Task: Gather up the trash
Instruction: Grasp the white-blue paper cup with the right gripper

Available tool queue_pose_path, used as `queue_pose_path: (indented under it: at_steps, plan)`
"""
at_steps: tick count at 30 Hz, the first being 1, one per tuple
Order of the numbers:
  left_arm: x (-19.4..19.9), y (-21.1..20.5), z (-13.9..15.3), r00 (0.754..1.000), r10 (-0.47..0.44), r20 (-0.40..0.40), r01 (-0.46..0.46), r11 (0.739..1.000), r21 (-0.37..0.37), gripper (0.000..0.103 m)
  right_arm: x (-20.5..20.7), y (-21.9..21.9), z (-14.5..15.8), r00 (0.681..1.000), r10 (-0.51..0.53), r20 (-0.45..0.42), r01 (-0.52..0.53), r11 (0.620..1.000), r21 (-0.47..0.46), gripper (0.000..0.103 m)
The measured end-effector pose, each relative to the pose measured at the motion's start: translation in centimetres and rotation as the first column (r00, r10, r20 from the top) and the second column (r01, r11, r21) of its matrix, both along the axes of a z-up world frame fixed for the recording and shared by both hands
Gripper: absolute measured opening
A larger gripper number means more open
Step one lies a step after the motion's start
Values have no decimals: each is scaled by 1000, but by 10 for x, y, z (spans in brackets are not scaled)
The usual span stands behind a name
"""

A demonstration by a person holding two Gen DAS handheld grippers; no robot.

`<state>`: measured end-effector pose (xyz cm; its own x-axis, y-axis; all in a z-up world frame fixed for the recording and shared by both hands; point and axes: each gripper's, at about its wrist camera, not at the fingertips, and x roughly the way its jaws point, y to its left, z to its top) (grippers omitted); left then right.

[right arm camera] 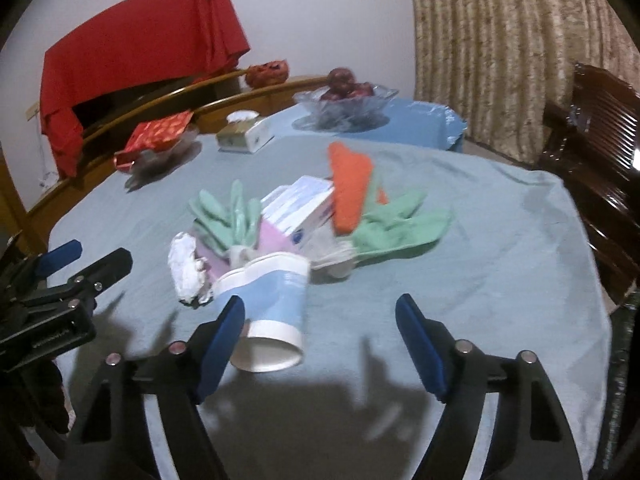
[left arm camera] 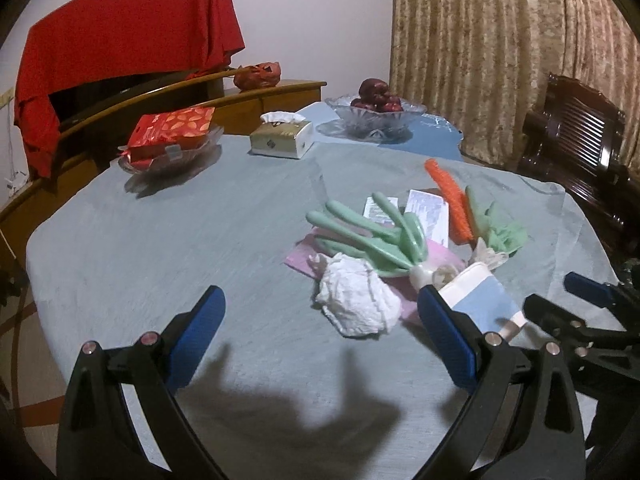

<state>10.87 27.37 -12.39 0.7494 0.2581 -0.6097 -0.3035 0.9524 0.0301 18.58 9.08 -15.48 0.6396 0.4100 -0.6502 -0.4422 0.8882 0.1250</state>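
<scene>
The left gripper hangs over the near part of the table with its blue pads spread wide and nothing between them; the crumpled white tissue lies just ahead of the gap, untouched. The right gripper also stands parted, empty-handed, and the blue-and-white paper cup lies on its side just ahead of its left finger; whether that pad touches the cup cannot be told through the blur. Both hover over a round table covered in a grey-blue cloth. Past the cup and tissue sits the heap of trash: a pink sheet, mint-green rubber gloves, a small white box whose print is too blurred to read, an orange carrot-shaped piece and a green cloth. Farther back are a glass dish holding a red packet, a tissue box with a mark too small to read, and a glass bowl of dark red fruit. Behind stand a wooden sideboard, a red cloth draped over something, patterned curtains and a dark wooden chair.
</scene>
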Motion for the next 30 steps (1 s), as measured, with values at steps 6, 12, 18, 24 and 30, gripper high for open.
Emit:
queue_pose_path:
  at_steps: [6,12,18,24,30]
  plan:
    - [5,10,-5,1000,10,-1,-10,1000,-8,94,9,11,-12,999,13,-32,-13,1000,-10,65]
    - [6,20,-11,1000,25,-11,-25,999,-20,94,11,24,-20,997,47,-57,-48,999,-6,65]
    - [7,22,-13,1000,26,-15,-26,999,-24,94,9,33,-30,986,121,-115,-117,992,41,51]
    - [9,20,-16,1000,20,-21,-21,999,-32,94,2,23,-18,986,130,-100,-125,990,61,41]
    - [20,5,-18,1000,-6,-24,5,999,-39,94,0,-6,-8,996,62,-68,-60,998,25,41]
